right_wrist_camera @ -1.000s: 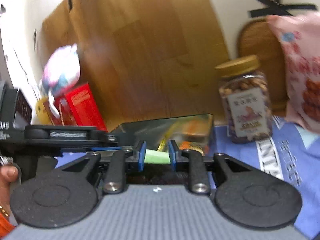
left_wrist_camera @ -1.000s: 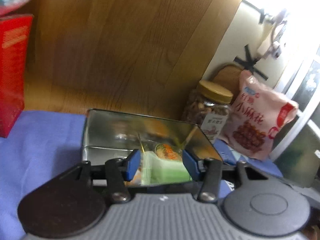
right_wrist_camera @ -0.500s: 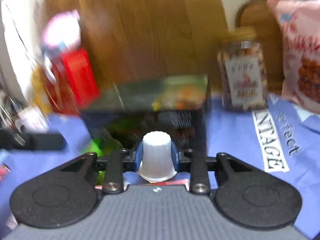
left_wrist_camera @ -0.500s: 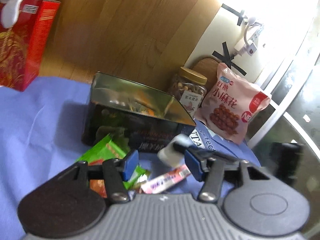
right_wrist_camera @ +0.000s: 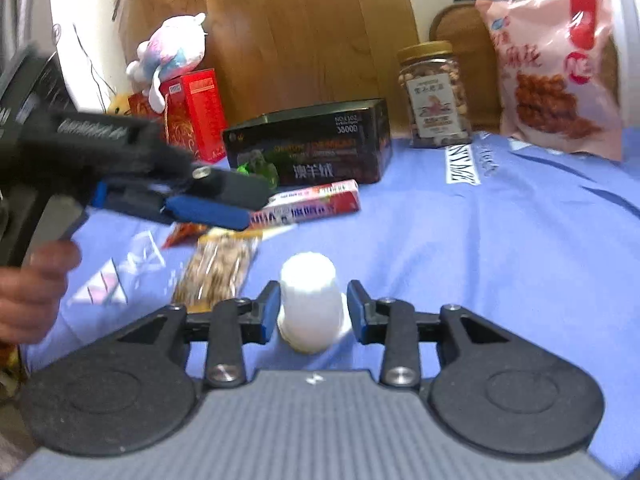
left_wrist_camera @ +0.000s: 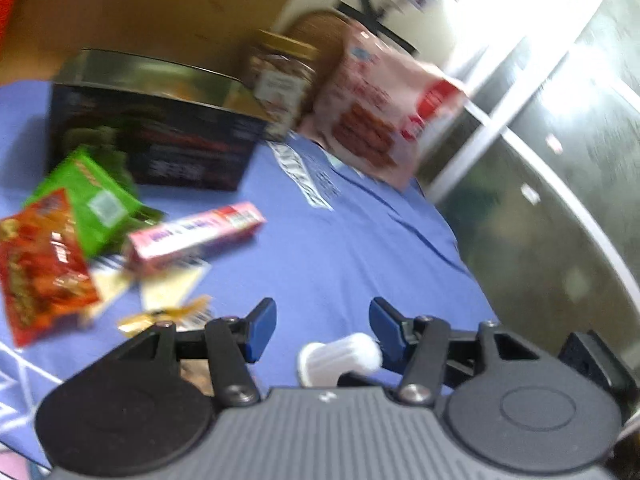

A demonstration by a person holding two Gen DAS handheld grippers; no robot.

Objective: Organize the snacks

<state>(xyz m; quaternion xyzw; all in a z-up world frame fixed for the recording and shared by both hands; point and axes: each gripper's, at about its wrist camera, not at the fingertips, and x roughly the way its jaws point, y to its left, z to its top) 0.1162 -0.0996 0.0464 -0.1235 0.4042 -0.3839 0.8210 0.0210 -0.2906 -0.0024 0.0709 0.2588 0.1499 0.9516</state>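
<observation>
A small white cup stands upside down on the blue cloth. It sits between the fingers of my right gripper, whose jaws are opening, and a thin gap shows on each side of it. My left gripper is open and holds nothing. In the left wrist view the cup shows low beside its right finger, untouched. The right wrist view has the left gripper hovering over the loose snacks. These are a pink box, a nut bar packet, a green packet and a red packet.
A dark open tin stands behind the snacks. A nut jar and a pink bag are at the back right, a red box with a plush toy at the back left. A person's hand is at the left edge.
Both grippers pulled back from the tin. The right one brought out the white cup, lowered it onto the cloth and widened its jaws. The left view swung right, leaving the snacks at its left.
</observation>
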